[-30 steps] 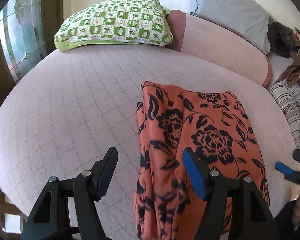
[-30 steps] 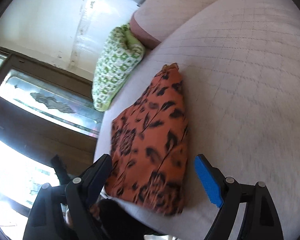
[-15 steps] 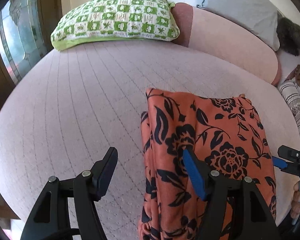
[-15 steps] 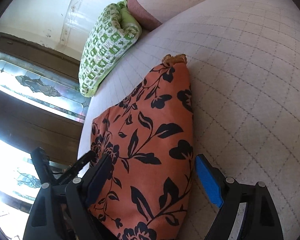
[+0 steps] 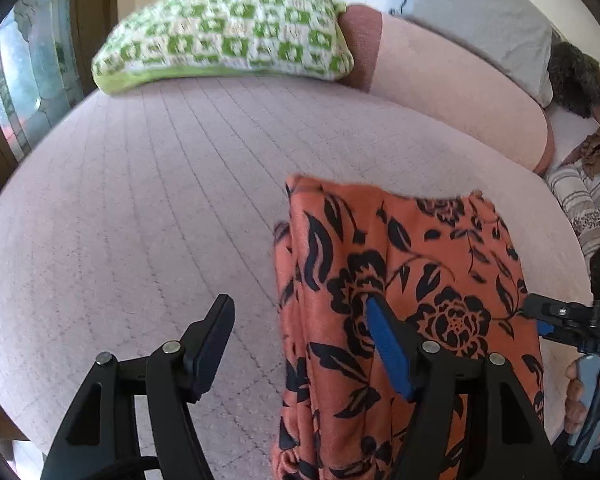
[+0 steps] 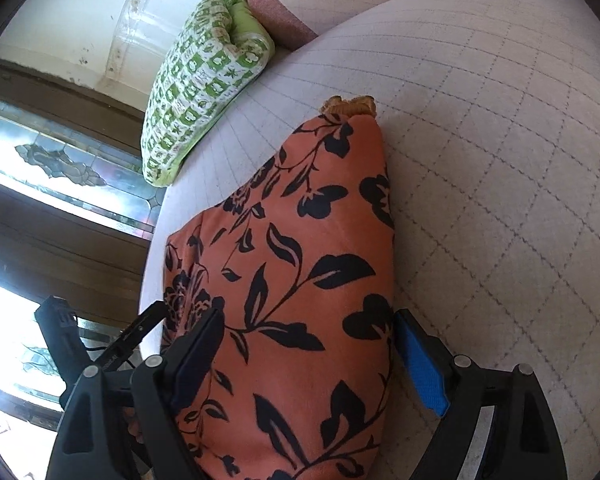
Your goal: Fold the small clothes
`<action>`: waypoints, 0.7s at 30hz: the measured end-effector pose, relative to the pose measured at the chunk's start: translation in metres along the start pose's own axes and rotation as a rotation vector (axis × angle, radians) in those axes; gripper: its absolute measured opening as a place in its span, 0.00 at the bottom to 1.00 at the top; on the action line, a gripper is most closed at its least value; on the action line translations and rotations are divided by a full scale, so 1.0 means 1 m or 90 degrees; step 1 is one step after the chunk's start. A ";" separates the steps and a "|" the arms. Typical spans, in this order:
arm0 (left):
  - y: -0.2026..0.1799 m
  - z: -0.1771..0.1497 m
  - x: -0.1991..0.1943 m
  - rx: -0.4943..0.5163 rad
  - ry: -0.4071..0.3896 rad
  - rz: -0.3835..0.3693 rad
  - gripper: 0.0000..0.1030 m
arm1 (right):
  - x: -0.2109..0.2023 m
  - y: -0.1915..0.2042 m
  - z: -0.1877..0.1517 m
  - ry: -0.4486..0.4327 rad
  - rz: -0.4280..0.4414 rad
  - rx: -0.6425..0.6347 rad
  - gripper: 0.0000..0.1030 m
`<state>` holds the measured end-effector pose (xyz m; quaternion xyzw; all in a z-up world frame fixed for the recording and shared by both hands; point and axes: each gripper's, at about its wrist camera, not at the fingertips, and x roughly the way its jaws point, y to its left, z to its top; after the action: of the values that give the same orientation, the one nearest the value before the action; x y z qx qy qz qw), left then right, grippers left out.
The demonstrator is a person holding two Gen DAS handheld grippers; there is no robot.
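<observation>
An orange garment with a black flower print (image 5: 412, 264) lies folded on the pale pink quilted bed (image 5: 148, 208). My left gripper (image 5: 300, 344) is open, straddling the garment's left folded edge near its front end; its blue pad (image 5: 388, 352) is over the cloth. My right gripper (image 6: 308, 356) is open, with the garment's near end (image 6: 296, 280) between its jaws. The right gripper also shows at the garment's right edge in the left wrist view (image 5: 556, 316). The left gripper shows at lower left in the right wrist view (image 6: 140, 332).
A green and white checked pillow (image 5: 228, 36) lies at the head of the bed, beside a pink bolster (image 5: 452, 80) and a grey pillow (image 5: 476, 8). Striped and brown cloths (image 5: 588, 184) lie at the far right. A window with patterned glass (image 6: 56, 168) is left of the bed.
Both grippers moved forward and down toward the garment. The right gripper's open jaws now stand either side of its near end. Both stayed open.
</observation>
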<state>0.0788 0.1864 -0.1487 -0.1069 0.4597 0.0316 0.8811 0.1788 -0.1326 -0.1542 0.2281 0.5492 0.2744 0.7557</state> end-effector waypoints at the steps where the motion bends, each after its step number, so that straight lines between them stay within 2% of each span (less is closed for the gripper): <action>1: 0.002 -0.003 0.013 -0.009 0.028 -0.029 0.73 | 0.006 0.000 0.000 0.009 -0.011 0.000 0.85; 2: 0.003 -0.006 0.021 -0.017 0.049 -0.046 0.73 | 0.010 0.004 -0.001 0.009 -0.021 -0.018 0.85; 3: 0.006 -0.010 0.031 -0.035 0.078 -0.076 0.71 | 0.014 0.013 -0.002 0.016 -0.032 -0.051 0.70; 4: 0.007 -0.012 0.031 -0.035 0.063 -0.088 0.54 | 0.016 0.020 -0.002 0.026 -0.041 -0.069 0.54; 5: 0.004 -0.012 0.031 -0.022 0.067 -0.110 0.42 | 0.014 0.029 -0.002 0.024 -0.046 -0.087 0.48; 6: 0.001 -0.011 0.030 -0.022 0.074 -0.123 0.33 | 0.008 0.036 0.000 0.022 -0.039 -0.100 0.39; 7: -0.004 -0.007 0.025 -0.014 0.070 -0.119 0.28 | 0.002 0.041 0.002 0.015 -0.033 -0.108 0.36; 9: -0.018 0.002 0.011 0.006 0.044 -0.140 0.26 | -0.023 0.056 0.009 -0.016 -0.024 -0.147 0.34; 11: -0.045 0.025 -0.012 0.021 -0.005 -0.159 0.26 | -0.050 0.065 0.018 -0.057 -0.028 -0.176 0.33; 13: -0.073 0.048 -0.027 0.038 -0.044 -0.173 0.26 | -0.085 0.062 0.039 -0.096 -0.022 -0.182 0.33; 15: -0.101 0.070 -0.031 0.047 -0.058 -0.194 0.27 | -0.114 0.046 0.061 -0.114 -0.023 -0.174 0.34; 17: -0.130 0.083 -0.020 0.057 -0.050 -0.201 0.29 | -0.123 0.021 0.075 -0.106 -0.023 -0.137 0.34; 18: -0.145 0.087 -0.004 0.061 -0.030 -0.199 0.30 | -0.123 0.005 0.080 -0.098 -0.026 -0.119 0.35; 20: -0.162 0.085 0.022 0.067 0.000 -0.180 0.34 | -0.110 -0.027 0.083 -0.072 -0.034 -0.104 0.43; 21: -0.169 0.080 0.041 0.074 0.023 -0.158 0.35 | -0.099 -0.044 0.082 -0.062 -0.056 -0.093 0.52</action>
<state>0.1926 0.0374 -0.1114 -0.1126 0.4594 -0.1062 0.8746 0.2400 -0.2349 -0.0894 0.1613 0.5000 0.2691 0.8072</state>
